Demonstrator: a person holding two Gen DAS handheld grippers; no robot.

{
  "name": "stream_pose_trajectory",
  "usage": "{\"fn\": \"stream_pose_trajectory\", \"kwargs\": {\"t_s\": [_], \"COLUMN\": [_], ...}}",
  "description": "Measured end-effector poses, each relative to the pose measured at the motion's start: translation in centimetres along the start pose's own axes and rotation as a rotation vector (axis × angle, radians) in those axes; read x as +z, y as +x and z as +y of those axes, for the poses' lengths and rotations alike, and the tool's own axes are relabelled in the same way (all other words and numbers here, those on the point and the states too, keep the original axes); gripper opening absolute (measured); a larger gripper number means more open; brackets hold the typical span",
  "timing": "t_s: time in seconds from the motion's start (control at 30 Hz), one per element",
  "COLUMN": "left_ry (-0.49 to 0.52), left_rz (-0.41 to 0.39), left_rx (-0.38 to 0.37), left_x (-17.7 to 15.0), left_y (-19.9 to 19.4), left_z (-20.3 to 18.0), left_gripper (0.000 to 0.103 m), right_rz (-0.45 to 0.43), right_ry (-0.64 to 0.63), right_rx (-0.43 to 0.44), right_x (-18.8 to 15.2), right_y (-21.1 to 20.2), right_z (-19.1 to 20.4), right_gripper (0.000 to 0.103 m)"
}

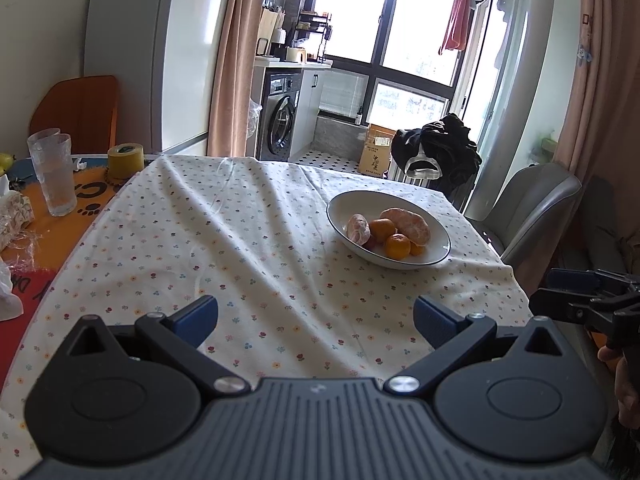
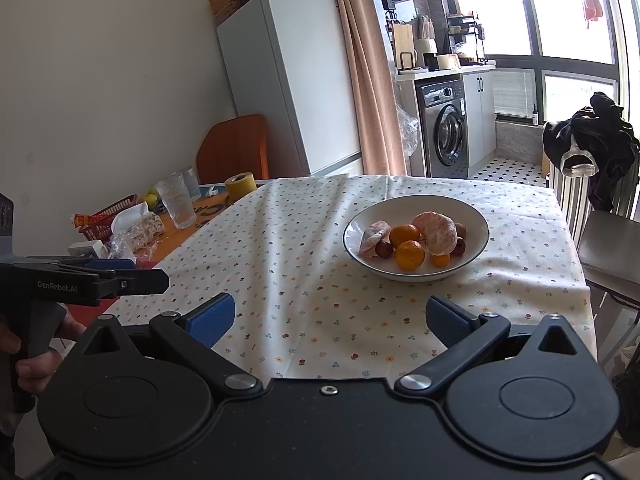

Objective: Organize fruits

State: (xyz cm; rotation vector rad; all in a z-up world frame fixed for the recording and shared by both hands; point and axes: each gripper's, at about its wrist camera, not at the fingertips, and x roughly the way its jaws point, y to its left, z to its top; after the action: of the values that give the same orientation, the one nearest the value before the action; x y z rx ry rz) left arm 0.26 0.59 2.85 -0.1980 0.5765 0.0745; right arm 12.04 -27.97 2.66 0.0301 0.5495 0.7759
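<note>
Both grippers spread wide, nothing between the jaws. Left gripper [image 1: 316, 322] hangs over the flowery tablecloth [image 1: 248, 248], with the white bowl [image 1: 434, 258] of fruit ahead and off to its right. For the right gripper [image 2: 330, 324] the bowl sits ahead, a bit right, holding peeled citrus [image 2: 436, 232] and small oranges [image 2: 409, 255].

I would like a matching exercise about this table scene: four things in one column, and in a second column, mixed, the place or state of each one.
Things:
1. peeled mandarin
2. yellow tape roll
3. drinking glass
4. right gripper

Places or states:
A. fingers apart, holding nothing
B. inside the white bowl
C. at the far edge of the table, next to the flowered cloth
D. upright on the orange mat, off the cloth

Pairs: 1-B, 2-C, 3-D, 4-A
</note>
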Motion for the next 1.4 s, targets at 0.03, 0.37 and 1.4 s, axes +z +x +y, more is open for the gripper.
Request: {"fn": "stream_pose_trajectory", "kwargs": {"t_s": [0.03, 0.37, 1.4], "left_ry": [0.001, 0.0, 0.009], "left_rz": [0.0, -0.003, 0.0], "left_rx": [0.0, 0.002, 0.001], "left_x": [-0.01, -0.04, -0.04], "left_y": [0.0, 0.01, 0.06], "left_z": [0.01, -0.07, -0.28], "left_gripper": [0.103, 0.103, 0.103], "right_rz": [0.0, 0.001, 0.001], "right_ry": [0.0, 0.002, 0.006], "right_rx": [0.0, -0.003, -0.005], "right_x": [0.01, -0.04, -0.03], "right_y": [-0.01, -0.02, -0.02], "right_z": [-0.01, -0.14, -0.34], "right_gripper": [0.103, 0.103, 0.103]}}
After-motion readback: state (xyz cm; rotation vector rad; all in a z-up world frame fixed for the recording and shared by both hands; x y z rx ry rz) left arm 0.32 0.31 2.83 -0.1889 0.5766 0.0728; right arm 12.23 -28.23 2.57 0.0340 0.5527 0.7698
